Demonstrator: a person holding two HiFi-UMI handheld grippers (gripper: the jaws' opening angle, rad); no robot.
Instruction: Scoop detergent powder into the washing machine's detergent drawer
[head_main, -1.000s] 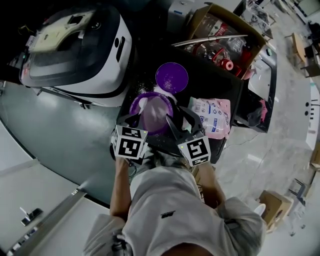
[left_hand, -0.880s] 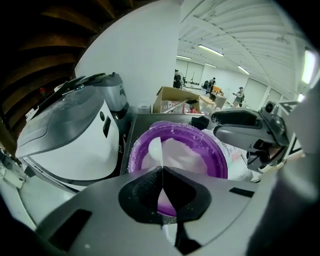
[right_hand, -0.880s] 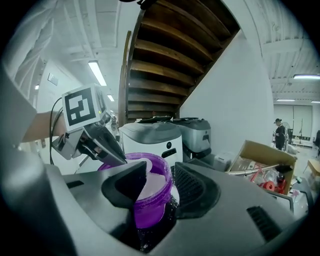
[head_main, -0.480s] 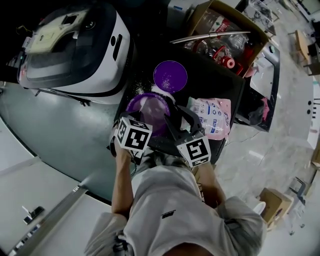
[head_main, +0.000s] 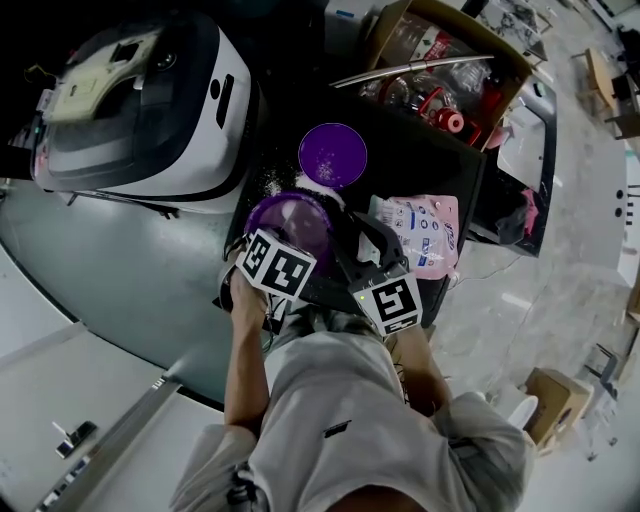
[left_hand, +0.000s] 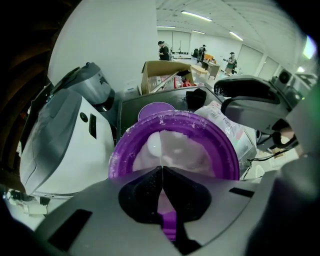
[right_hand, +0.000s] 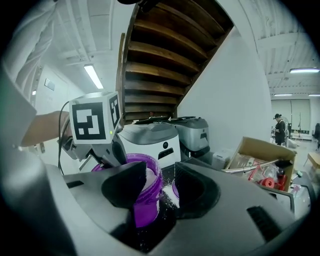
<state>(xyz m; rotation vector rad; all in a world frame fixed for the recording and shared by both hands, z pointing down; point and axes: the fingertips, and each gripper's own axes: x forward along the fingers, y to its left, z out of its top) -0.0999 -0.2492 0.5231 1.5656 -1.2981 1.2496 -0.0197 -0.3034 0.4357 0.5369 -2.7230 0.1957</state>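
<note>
Left gripper (left_hand: 162, 170) fingers pinched on the near rim of the powder tub (head_main: 290, 215), right of the washer (head_main: 130, 100); right gripper (right_hand: 167, 185) fingers apart at its side, gripping nothing; scooping seems unstarted; next needs a scoop

No print I can read here.
The pink pouch (head_main: 420, 232) by the worktop's (head_main: 425, 160) right edge carries lettering too small to make out; my left marker cube (head_main: 277, 265) and right marker cube (head_main: 392, 302) show only black-and-white squares.
</note>
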